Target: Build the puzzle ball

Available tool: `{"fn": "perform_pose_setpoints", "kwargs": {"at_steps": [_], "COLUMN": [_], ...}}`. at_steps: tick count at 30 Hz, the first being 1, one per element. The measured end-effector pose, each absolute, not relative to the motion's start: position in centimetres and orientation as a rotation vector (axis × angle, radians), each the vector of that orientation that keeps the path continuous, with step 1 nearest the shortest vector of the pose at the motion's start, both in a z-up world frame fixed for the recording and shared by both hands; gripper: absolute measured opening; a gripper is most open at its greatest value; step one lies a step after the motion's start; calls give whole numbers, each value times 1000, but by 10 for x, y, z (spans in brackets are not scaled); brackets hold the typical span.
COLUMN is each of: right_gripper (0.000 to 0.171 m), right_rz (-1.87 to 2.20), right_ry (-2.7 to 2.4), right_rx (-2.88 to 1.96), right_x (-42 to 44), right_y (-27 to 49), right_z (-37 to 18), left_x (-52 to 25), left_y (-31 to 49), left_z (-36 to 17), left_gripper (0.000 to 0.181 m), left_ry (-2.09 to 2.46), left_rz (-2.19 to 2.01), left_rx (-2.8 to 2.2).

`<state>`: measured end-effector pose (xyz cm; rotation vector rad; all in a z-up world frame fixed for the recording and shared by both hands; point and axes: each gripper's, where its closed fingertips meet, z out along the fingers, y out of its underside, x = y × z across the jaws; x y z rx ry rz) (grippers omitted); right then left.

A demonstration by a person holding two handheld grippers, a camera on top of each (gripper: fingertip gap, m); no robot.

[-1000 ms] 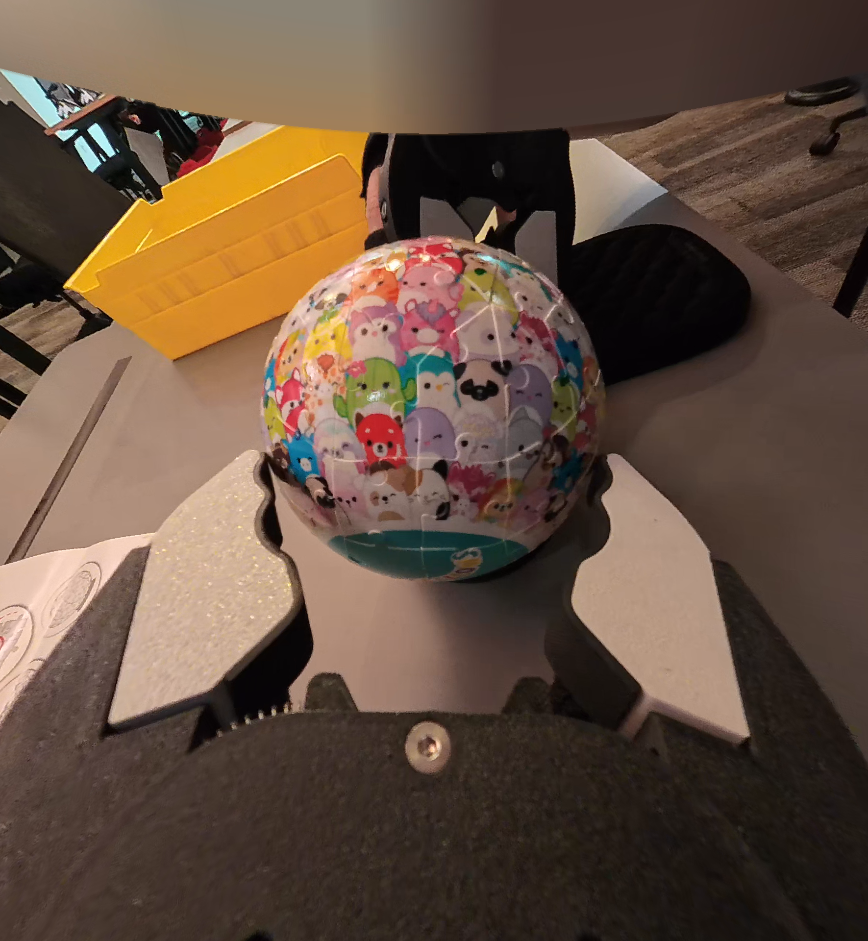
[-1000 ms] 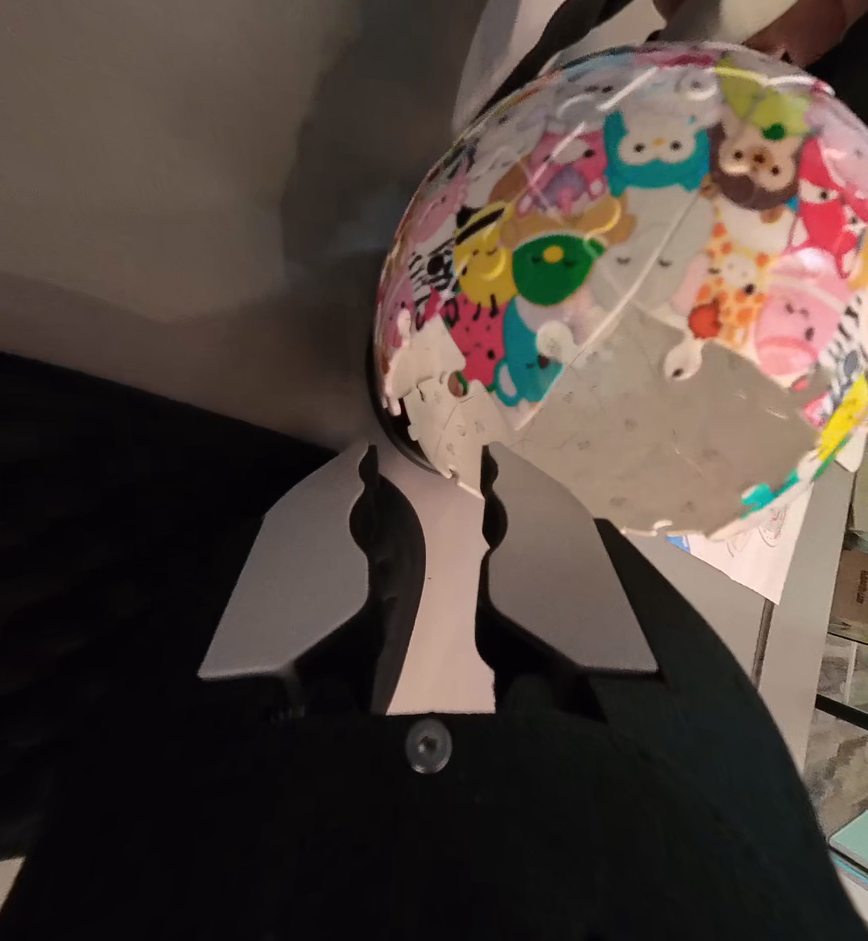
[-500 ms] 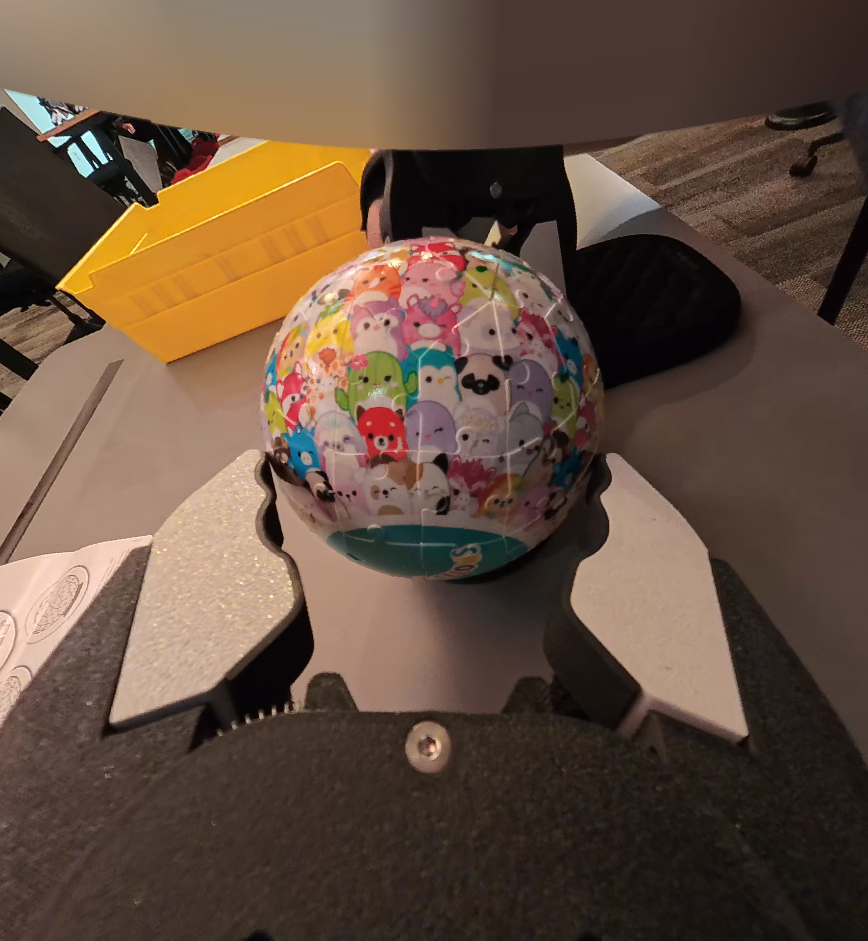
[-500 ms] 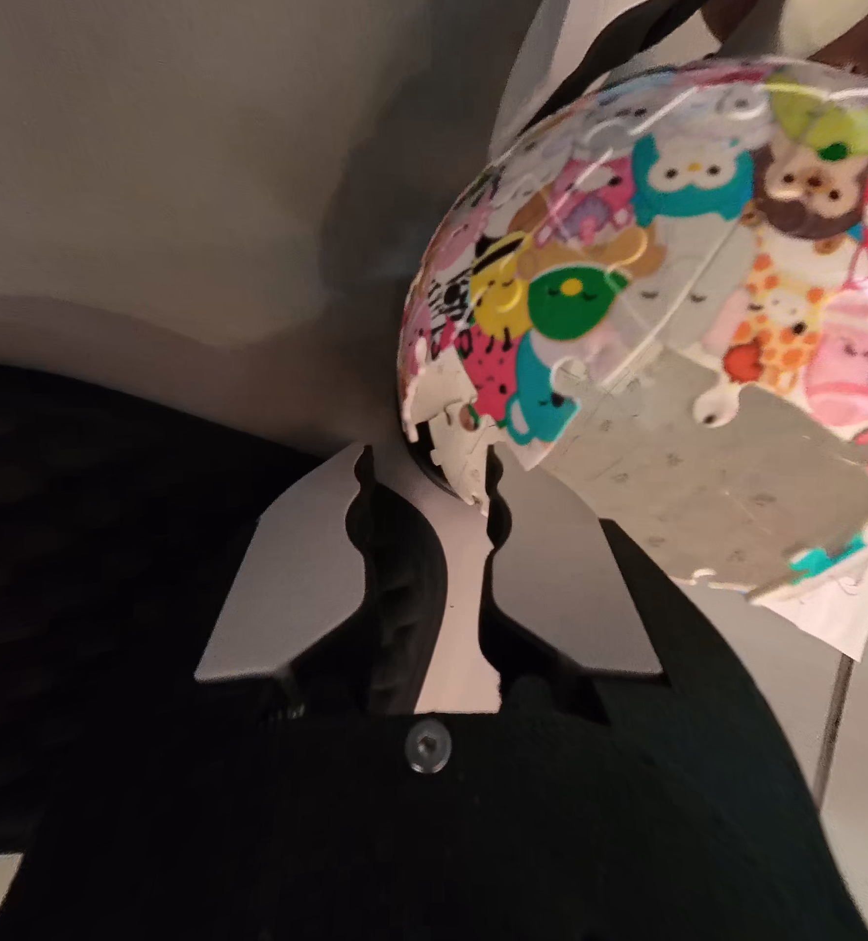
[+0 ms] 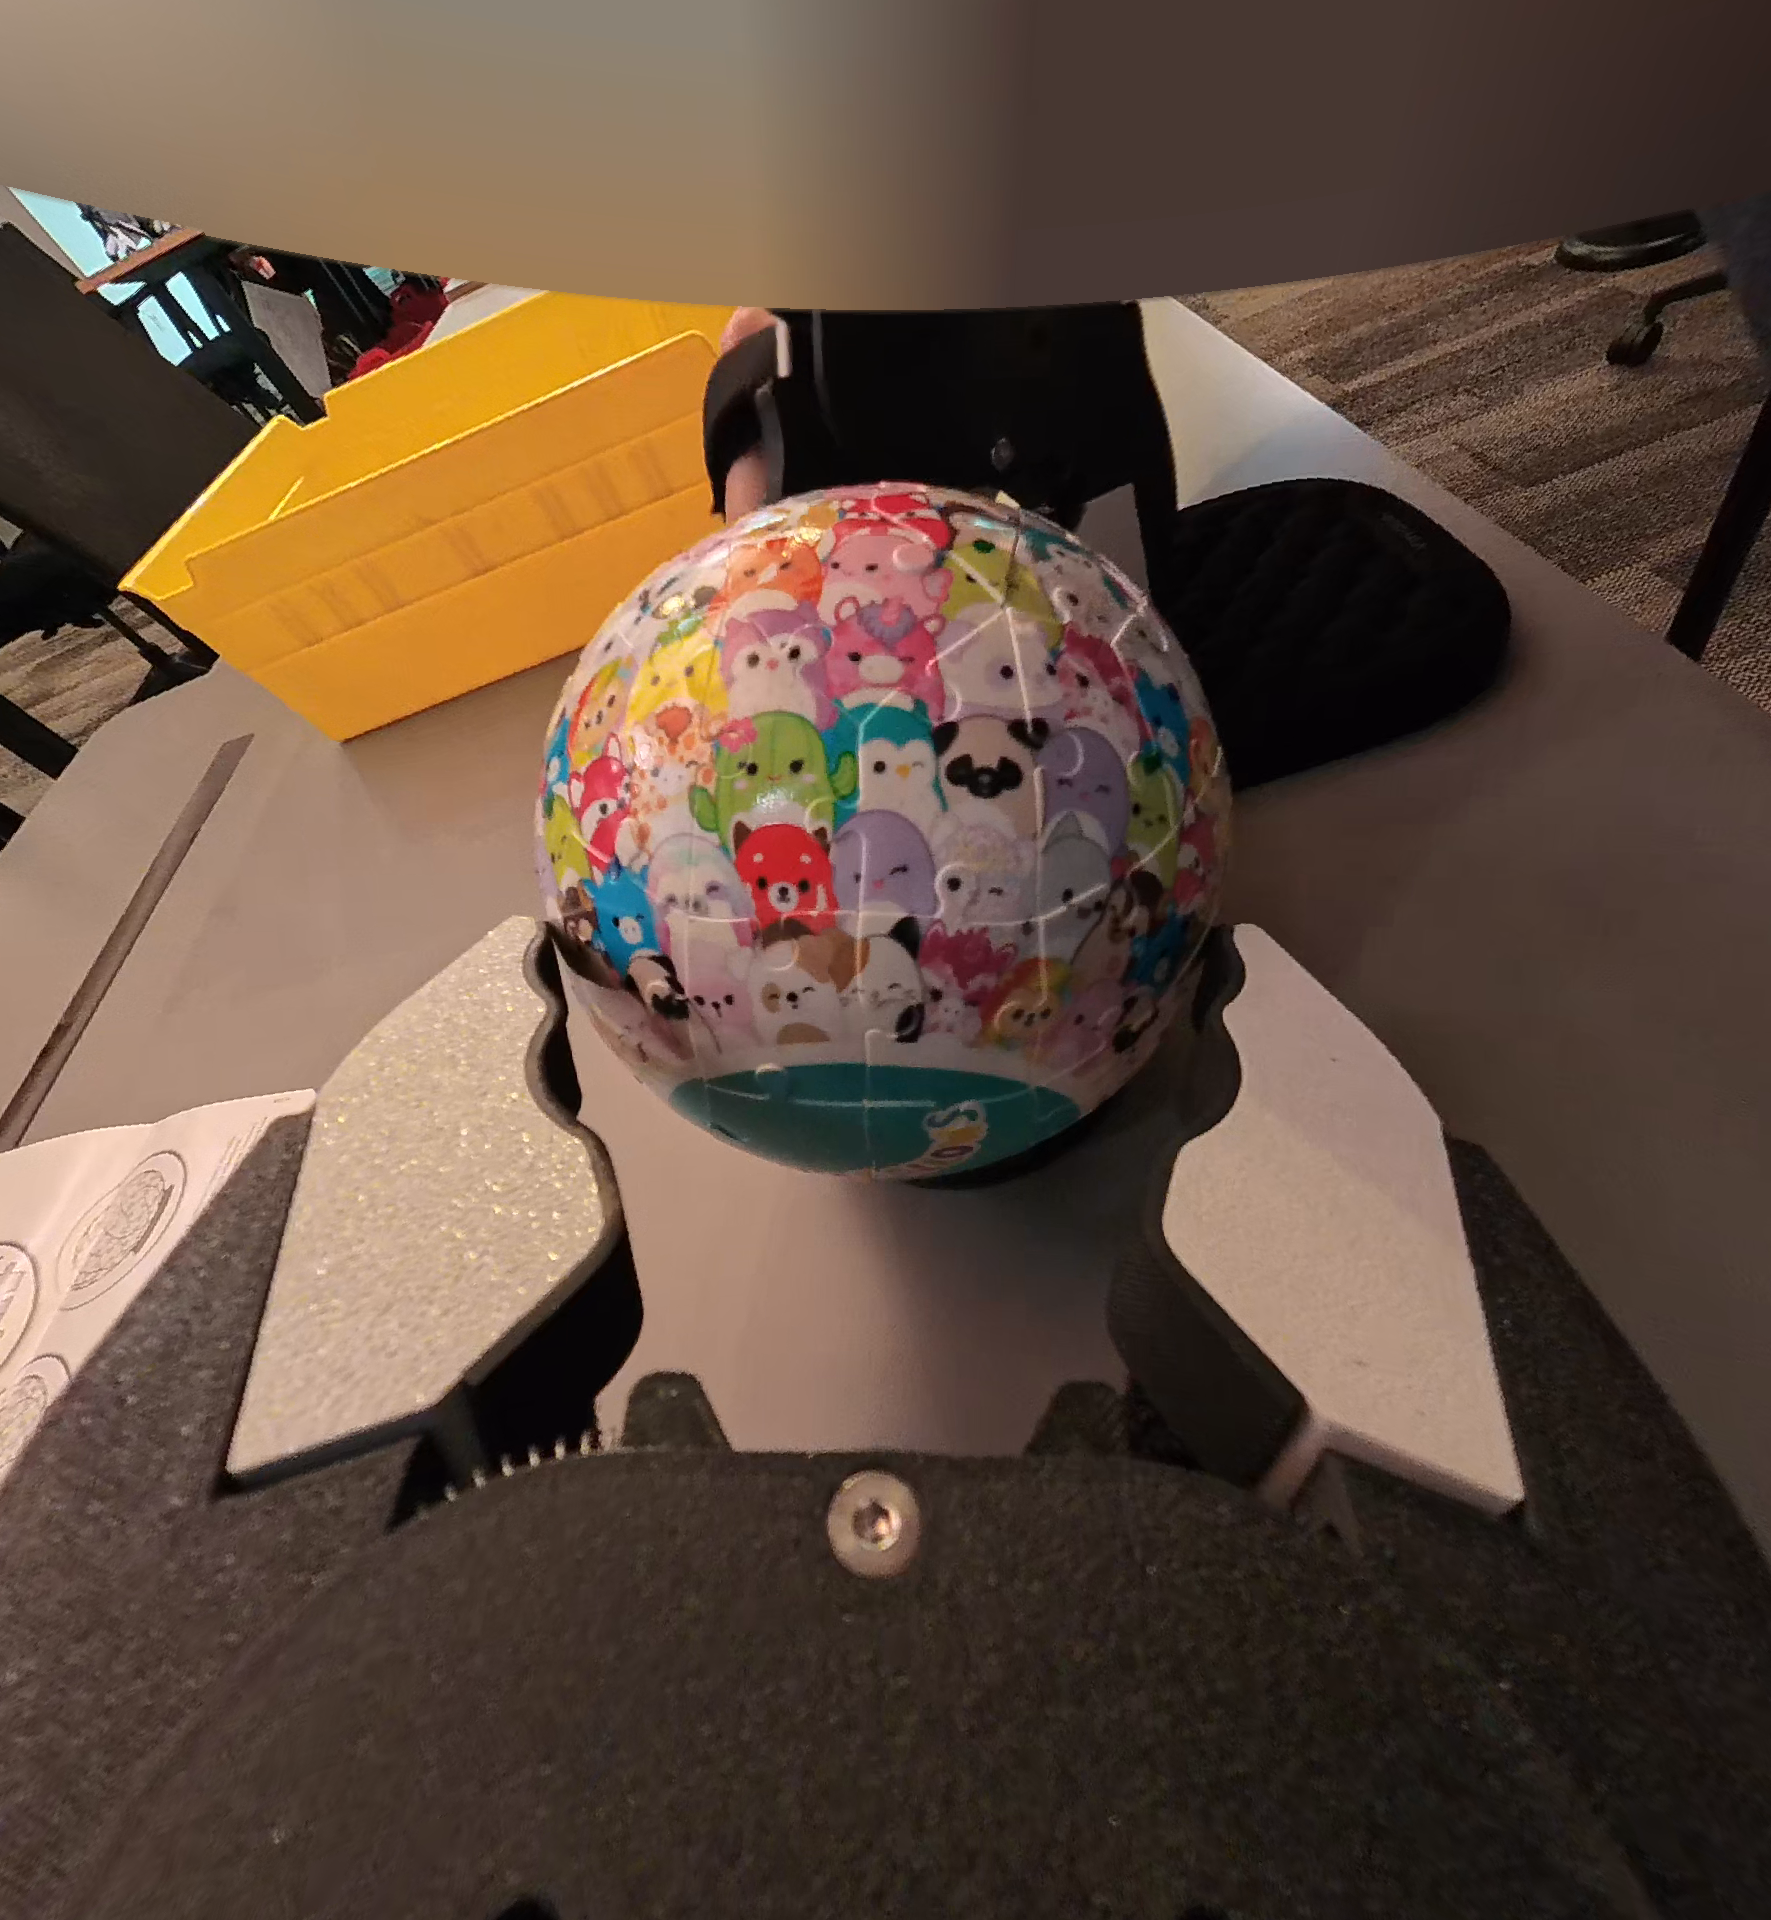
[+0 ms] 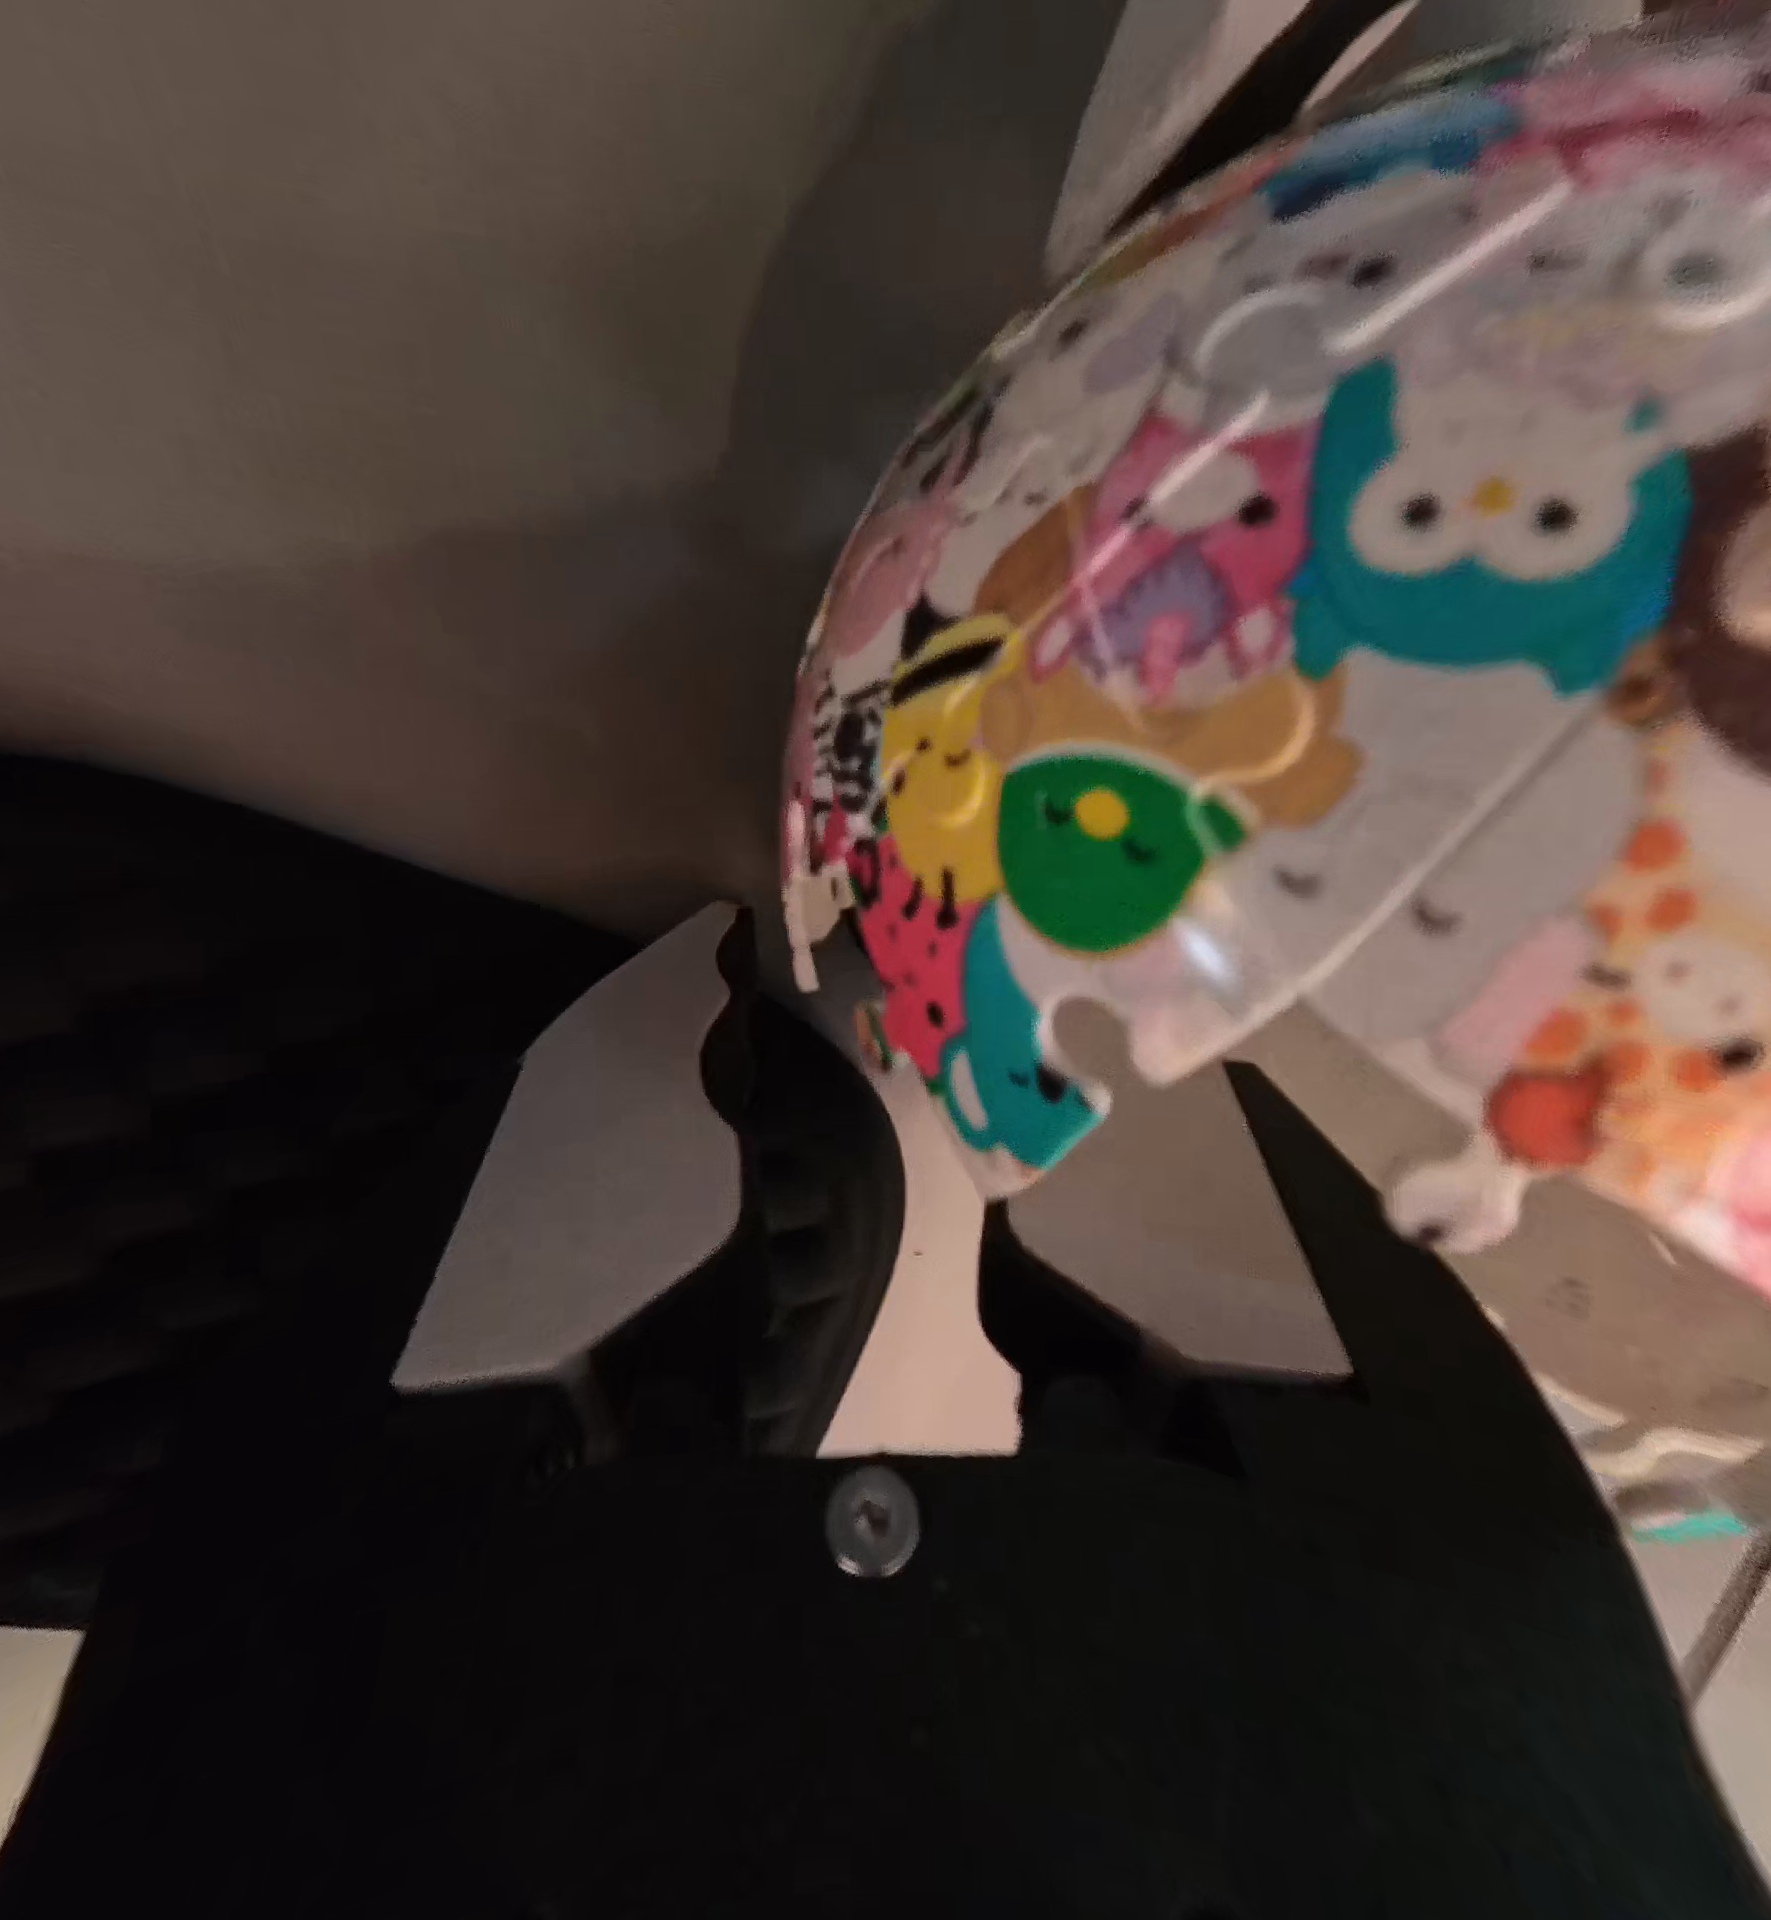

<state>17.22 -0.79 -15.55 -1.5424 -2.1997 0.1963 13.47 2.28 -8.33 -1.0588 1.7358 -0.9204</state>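
Observation:
The puzzle ball [image 5: 881, 831] is covered in colourful cartoon animals with a teal band at its bottom, and it sits on the grey table [image 5: 341, 883]. My left gripper [image 5: 876, 956] holds it, one finger against each side. In the right wrist view the ball [image 6: 1380, 727] fills the upper right, blurred, with an open gap [image 6: 1483, 1299] showing its grey inside. My right gripper [image 6: 865, 935] is narrowly closed at the ball's ragged edge, apparently on a small white-backed puzzle piece [image 6: 808, 925]. Its right finger is partly hidden by the ball. It also shows behind the ball in the left wrist view [image 5: 943, 416].
A yellow bin [image 5: 465, 520] stands at the table's back left. A black padded mat [image 5: 1328, 623] lies behind the ball to the right. A printed instruction sheet [image 5: 50, 1247] lies at the front left. Carpet and chair legs lie beyond the table edges.
My right gripper has moved closer to the ball's open edge, so the ball looms larger and more to the right. The left gripper and ball have barely moved.

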Motion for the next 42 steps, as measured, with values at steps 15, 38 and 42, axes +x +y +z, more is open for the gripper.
{"fn": "perform_pose_setpoints", "kwargs": {"at_steps": [15,38,42], "right_gripper": [42,35,35], "right_rz": [34,114,91], "right_ry": [-2127,-2088,-2084], "right_rx": [-1593,-1654,-1681], "right_x": [169,173,173], "right_y": [1,-2,-3], "right_z": [-154,-158,-158], "left_x": [135,135,135], "left_y": [23,24,24], "left_z": [-84,-85,-85], "left_gripper": [114,113,112], "left_ry": [1733,1741,1744], "left_rz": [-927,-929,-926], "left_rx": [-1062,-1067,-1064]}}
